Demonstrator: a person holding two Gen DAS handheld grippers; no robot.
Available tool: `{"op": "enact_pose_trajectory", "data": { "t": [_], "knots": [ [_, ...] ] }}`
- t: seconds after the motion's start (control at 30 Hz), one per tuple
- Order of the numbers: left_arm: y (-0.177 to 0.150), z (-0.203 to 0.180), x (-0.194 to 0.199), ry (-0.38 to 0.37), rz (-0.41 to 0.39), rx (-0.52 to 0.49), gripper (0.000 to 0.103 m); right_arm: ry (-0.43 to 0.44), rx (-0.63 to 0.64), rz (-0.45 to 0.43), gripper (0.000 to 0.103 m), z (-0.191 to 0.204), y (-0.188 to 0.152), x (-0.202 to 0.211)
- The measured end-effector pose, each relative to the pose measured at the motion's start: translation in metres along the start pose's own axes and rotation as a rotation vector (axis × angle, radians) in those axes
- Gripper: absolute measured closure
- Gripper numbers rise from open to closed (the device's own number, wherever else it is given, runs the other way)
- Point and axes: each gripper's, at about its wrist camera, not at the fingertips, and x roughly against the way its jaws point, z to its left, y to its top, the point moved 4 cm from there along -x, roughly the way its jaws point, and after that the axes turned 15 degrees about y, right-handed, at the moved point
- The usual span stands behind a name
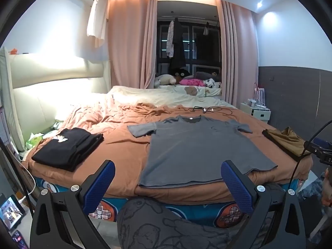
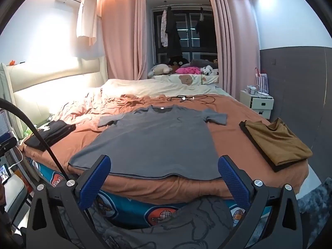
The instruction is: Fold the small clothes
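Grey t-shirt (image 1: 199, 145) is laid out flat on the orange bedspread (image 1: 124, 145), hem right at the near edge of the bed, collar pointing away. Left gripper (image 1: 168, 176) and right gripper (image 2: 164, 171) both hang just short of that edge, jaws spread wide, nothing in them. Folded black shirt (image 1: 68, 147) sits at the near left corner, folded brown garment (image 2: 276, 143) by the right edge.
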Motion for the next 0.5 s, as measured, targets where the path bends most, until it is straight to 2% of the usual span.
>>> {"op": "enact_pose_trajectory", "data": {
  "t": [0.5],
  "knots": [
    [0.0013, 0.0009, 0.0033, -0.007, -0.002, -0.007, 0.000, 0.019, -0.003, 0.015, 0.000, -0.0069, 0.0021, -0.0023]
  ]
}}
